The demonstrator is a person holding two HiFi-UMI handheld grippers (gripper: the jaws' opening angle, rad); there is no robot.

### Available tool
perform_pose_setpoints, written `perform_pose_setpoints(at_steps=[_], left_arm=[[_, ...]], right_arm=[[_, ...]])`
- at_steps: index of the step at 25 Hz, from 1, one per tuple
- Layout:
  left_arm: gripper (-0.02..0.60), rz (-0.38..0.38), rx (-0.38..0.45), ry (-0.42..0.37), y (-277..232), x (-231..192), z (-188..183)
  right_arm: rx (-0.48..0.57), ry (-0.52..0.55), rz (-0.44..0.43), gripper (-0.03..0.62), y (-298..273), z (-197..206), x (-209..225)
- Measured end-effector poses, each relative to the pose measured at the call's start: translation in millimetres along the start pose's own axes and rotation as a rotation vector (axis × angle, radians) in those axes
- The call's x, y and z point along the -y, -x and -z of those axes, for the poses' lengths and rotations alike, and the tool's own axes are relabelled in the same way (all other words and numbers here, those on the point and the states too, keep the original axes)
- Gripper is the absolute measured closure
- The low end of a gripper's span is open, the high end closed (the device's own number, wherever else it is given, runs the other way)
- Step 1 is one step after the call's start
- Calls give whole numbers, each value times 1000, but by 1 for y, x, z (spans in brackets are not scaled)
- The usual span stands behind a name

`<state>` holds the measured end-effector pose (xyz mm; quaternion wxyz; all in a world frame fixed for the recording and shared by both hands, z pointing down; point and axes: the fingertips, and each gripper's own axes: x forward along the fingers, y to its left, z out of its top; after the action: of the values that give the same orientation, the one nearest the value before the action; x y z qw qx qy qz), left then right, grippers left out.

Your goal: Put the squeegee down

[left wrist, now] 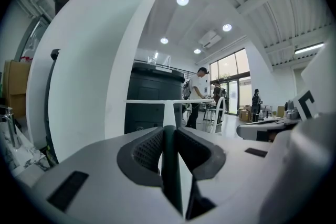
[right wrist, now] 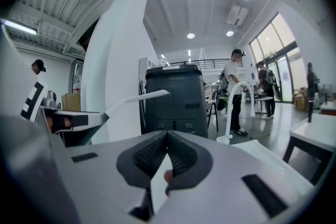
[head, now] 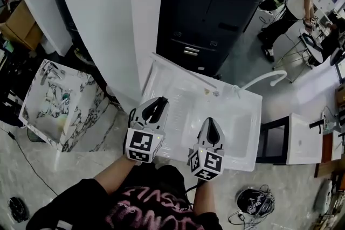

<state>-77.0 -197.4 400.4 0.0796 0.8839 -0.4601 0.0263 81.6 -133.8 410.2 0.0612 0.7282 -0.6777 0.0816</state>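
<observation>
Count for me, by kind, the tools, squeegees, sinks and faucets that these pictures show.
Tools: 2, the left tool and the right tool
Squeegee: 1, in the left tool
Sinks: 2, a white sink and a marble-patterned sink
Faucets: 2, a white faucet and a chrome faucet
Total: 7

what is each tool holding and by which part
The left tool grips the squeegee by its dark handle. The right tool is shut on nothing.
</observation>
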Motion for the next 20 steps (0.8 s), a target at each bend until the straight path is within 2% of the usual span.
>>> perform_pose_setpoints(at_steps=[9, 20], left_arm=[[495, -14, -1, -2, -12, 9, 0], [495, -99, 8, 2, -30, 22, -13]], right_arm=[[-3, -4, -10, 574, -8, -1, 15], [18, -4, -99, 574, -30, -18, 38]])
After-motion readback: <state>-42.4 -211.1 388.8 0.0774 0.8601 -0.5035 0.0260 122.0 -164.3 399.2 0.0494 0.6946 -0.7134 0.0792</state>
